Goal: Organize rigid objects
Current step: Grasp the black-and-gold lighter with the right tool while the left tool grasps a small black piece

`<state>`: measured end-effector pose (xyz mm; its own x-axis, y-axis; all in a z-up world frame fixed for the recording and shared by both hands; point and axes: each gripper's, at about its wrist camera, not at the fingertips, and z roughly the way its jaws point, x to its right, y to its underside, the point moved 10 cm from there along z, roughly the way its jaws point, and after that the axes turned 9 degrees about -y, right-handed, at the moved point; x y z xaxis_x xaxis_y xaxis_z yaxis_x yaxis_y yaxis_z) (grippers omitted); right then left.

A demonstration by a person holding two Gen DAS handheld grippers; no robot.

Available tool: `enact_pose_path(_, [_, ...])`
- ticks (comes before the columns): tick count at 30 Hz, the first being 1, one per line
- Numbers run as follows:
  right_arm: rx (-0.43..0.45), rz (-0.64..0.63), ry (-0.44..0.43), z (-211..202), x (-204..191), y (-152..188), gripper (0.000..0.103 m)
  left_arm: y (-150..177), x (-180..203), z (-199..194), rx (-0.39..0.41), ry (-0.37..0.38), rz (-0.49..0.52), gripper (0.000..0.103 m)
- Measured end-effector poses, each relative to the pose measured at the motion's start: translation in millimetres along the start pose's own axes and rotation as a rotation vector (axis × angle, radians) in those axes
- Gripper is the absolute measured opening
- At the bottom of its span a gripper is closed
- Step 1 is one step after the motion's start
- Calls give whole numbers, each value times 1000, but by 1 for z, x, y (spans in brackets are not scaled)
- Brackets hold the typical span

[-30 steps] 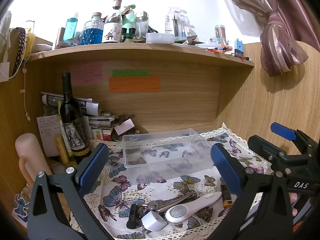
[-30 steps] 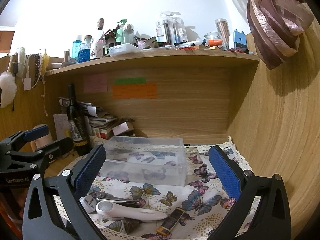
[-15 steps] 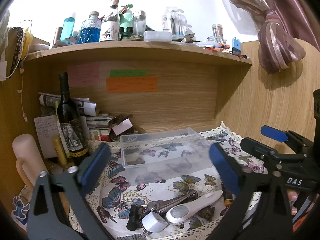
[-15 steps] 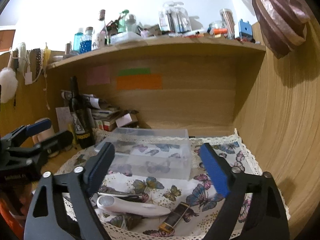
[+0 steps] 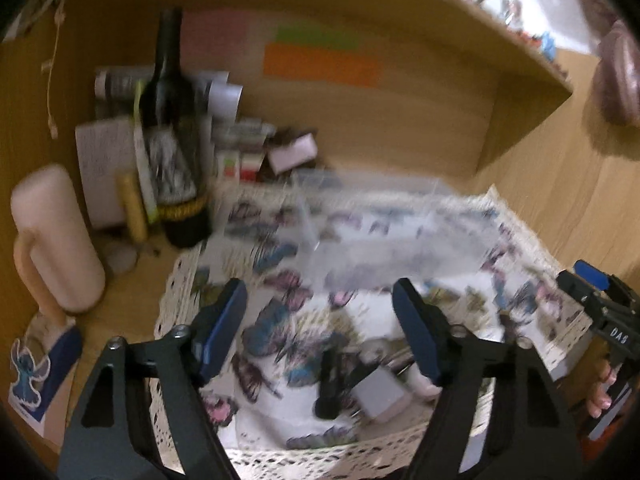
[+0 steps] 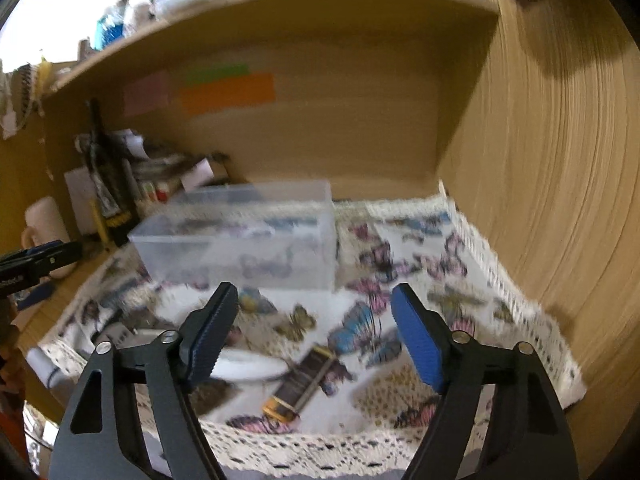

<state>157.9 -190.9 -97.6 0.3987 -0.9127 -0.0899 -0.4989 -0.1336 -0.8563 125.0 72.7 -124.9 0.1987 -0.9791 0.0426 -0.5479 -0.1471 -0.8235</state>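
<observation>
— Where was the clear box (image 6: pixel 244 236)?
— It sat on the butterfly cloth (image 6: pixel 432 264) on the tabletop, in the middle of the right wrist picture, above the jaws. Its long side ran left to right.
— And the small things?
— A dark flat stick (image 6: pixel 302 378) lay low in the middle, between the jaws of the right gripper (image 6: pixel 314 336). It pointed from lower left to upper right. A white long thing (image 6: pixel 250 364) lay just left of it, partly behind the left jaw.
— What about the left gripper (image 5: pixel 320 332)?
— Its jaws were apart and held nothing, same as the right one. A white block (image 5: pixel 380 398) and a black piece (image 5: pixel 326 384) lay between them, low down.
— Could you see well?
— No. Both pictures were blurry, so the small things were hard to name.
</observation>
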Motion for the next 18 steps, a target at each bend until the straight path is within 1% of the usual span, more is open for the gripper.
enact_pose_path(1, [-18, 7, 2, 3, 3, 4, 72, 7, -2, 7, -27, -8, 4, 70])
enact_pose_path(5, [-92, 43, 7, 15, 13, 26, 70, 35, -4, 24, -119, -10, 23, 63])
enact_pose_path(6, [-110, 55, 1, 17, 14, 31, 69, 40, -3, 26, -130, -11, 30, 63])
enact_pose_path(8, [-147, 74, -8, 23, 15, 43, 64, 50, 0, 28, -152, -10, 48, 63])
enact_pose_path(11, [-189, 83, -16, 31, 13, 57, 61, 58, 5, 32, -177, -4, 63, 63])
enact_pose_path(15, [-223, 83, -18, 42, 10, 69, 59, 69, 5, 42, -214, -10, 66, 63])
enact_pose_path(18, [-228, 67, -17, 46, 7, 69, 57, 77, 5, 49, -243, -2, 56, 58])
